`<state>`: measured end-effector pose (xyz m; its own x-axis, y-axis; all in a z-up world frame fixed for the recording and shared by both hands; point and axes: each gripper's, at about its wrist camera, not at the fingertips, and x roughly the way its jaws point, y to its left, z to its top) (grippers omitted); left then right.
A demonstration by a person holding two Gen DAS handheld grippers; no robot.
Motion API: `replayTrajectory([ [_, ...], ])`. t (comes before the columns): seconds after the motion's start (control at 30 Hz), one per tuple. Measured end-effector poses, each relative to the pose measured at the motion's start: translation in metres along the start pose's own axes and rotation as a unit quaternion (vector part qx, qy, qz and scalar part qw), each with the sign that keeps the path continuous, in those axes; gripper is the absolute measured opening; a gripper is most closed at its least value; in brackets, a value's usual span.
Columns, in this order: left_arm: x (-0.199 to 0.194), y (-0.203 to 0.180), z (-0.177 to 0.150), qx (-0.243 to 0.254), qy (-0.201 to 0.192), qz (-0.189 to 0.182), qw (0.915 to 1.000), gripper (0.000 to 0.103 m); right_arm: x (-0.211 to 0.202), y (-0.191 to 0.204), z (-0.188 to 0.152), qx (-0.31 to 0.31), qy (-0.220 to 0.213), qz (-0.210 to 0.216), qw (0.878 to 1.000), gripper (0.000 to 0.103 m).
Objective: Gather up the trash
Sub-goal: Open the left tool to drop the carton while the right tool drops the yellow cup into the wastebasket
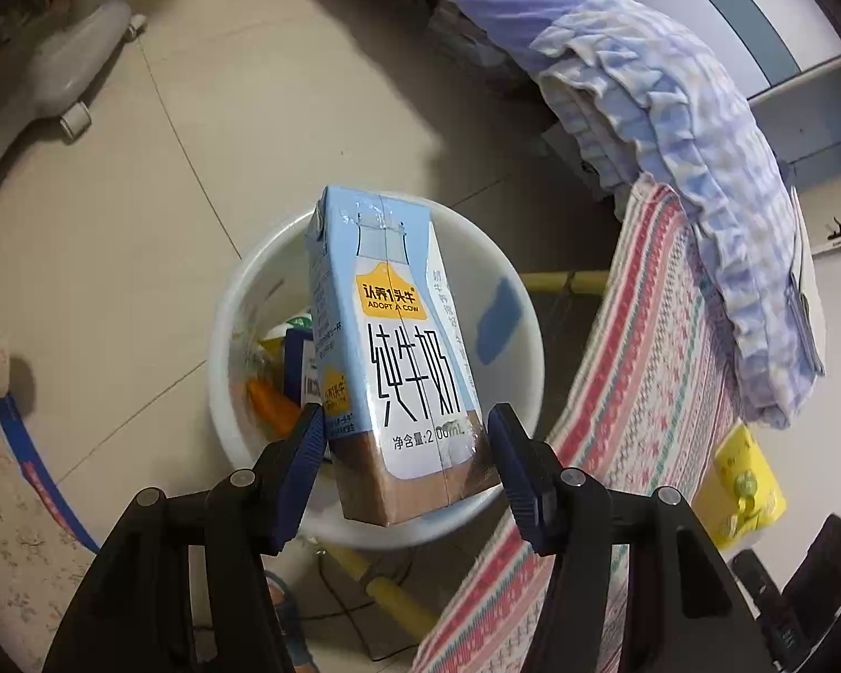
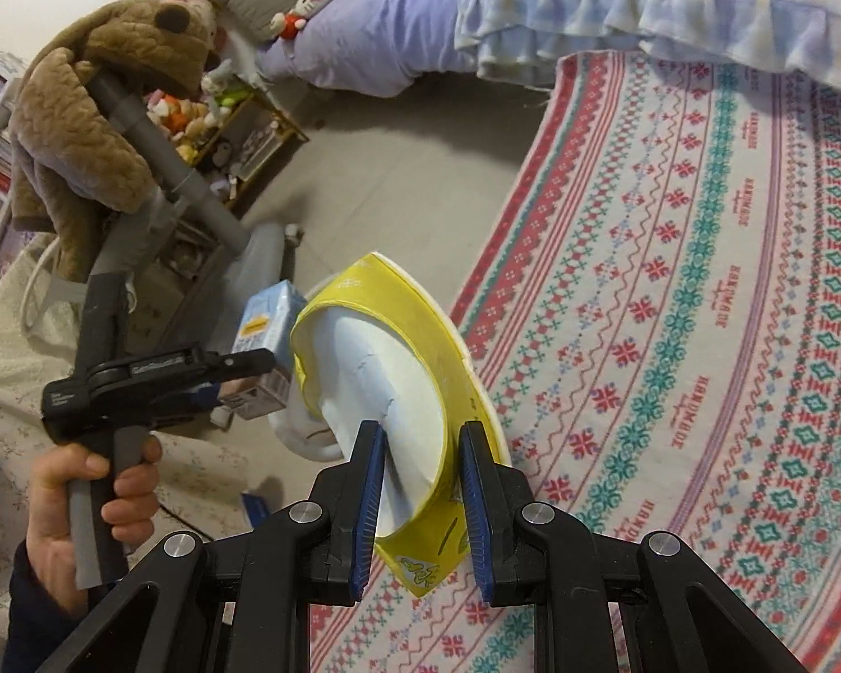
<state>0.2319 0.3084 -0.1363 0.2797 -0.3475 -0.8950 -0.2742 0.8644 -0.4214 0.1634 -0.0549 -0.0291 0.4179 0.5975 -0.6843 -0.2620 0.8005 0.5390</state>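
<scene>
Room: a tiled bedroom floor is seen, with a patterned blanket spread beside a bed.
Bin: a white plastic basin is set on the floor; wrappers are already lying in it.
Left gripper: a blue milk carton is clamped by its lower end and hung directly over the basin, apparently so that it can be dropped in.
Right gripper: the rim of a yellow paper bowl is pinched between narrowly set jaws, and the bowl is carried tilted above the blanket edge, probably as the next piece for the basin.
</scene>
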Motion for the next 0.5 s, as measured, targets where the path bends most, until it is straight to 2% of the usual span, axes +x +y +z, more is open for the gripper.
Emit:
replayTrajectory([
  [0.1, 0.011, 0.006, 0.004, -0.010, 0.003, -0.008, 0.9999, 0.062, 0.007, 0.000, 0.002, 0.001, 0.003, -0.003, 1.000, 0.024],
  [0.2, 0.014, 0.015, 0.008, -0.019, 0.000, 0.019, 0.9996, 0.062, 0.014, -0.003, 0.005, 0.002, 0.005, -0.005, 1.000, 0.024],
  [0.33, 0.007, 0.028, 0.008, -0.038, 0.000, 0.017, 0.9991, 0.062, 0.019, -0.004, 0.006, 0.003, 0.005, -0.004, 1.000, 0.024],
  [0.5, -0.007, 0.024, 0.003, -0.010, -0.019, 0.027, 0.9994, 0.062, 0.032, 0.001, 0.009, 0.000, 0.010, -0.002, 1.000, 0.024],
])
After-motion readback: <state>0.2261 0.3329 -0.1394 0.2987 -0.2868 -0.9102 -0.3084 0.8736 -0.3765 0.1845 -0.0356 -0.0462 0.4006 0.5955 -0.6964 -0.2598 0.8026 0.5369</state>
